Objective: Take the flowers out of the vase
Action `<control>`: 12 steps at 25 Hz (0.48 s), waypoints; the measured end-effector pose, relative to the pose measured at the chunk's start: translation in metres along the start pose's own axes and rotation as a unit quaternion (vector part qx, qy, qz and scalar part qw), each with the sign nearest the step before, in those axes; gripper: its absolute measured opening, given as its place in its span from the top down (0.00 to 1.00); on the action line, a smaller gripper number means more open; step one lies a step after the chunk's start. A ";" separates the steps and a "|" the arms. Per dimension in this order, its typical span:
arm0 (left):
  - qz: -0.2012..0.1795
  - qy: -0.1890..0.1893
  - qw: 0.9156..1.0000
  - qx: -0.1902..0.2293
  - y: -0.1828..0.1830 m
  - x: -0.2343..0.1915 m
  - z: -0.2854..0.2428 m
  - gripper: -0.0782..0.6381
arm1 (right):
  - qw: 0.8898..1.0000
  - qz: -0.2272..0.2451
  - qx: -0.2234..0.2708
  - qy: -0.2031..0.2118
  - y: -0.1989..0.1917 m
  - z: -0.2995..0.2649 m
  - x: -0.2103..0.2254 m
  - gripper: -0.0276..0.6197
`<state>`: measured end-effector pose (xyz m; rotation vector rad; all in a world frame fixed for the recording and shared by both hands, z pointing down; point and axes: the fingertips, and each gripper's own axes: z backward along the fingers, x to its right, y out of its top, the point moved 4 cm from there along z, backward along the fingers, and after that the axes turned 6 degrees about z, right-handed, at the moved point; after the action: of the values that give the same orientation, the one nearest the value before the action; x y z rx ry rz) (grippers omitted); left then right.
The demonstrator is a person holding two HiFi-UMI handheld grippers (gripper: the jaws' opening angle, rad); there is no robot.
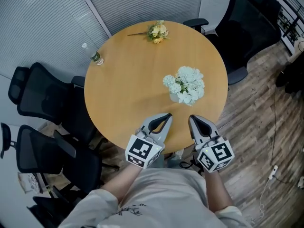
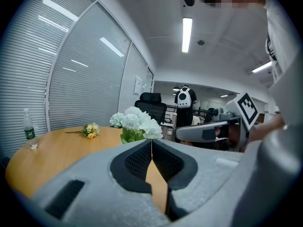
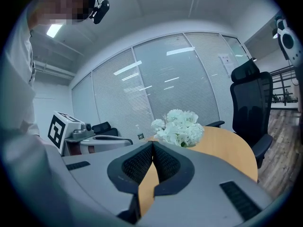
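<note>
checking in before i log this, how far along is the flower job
Done: a yellow bunch lies flat on the table's far side; whether it came from the vase cannot be told. In hand: nothing; the left gripper and right gripper are both shut and empty, at the near edge, short of the vase. Left: the white flowers stand in the vase.

The person wears a loose cream-white shirt (image 1: 159, 194) with a thin dark leafy sprig (image 1: 129, 209) stitched on its front. The left gripper (image 1: 169, 115) and the right gripper (image 1: 190, 118) look alike: smooth light-grey moulded shells that taper to black-lined tips. At its rear the left one bears a white cube (image 1: 142, 151) printed with black square markers, and the right one bears a matching cube (image 1: 216, 156). The inner pads (image 2: 137, 162) are black rubber with a fine ribbed grid.
</note>
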<state>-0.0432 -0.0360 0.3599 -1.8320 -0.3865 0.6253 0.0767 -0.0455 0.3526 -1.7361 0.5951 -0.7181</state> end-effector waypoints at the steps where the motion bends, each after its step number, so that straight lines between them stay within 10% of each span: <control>1: 0.000 -0.001 1.000 -0.002 -0.002 -0.003 -0.002 0.88 | 1.000 -0.001 -0.001 -0.003 -0.001 -0.002 0.001 0.95; 12: -0.009 -0.009 1.000 -0.021 -0.024 -0.029 -0.023 0.88 | 1.000 -0.014 -0.020 -0.018 -0.030 -0.028 0.012 0.95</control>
<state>-0.0522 -0.0613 0.3948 -1.8622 -0.4297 0.6261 0.0657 -0.0645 0.3893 -1.7937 0.5643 -0.6981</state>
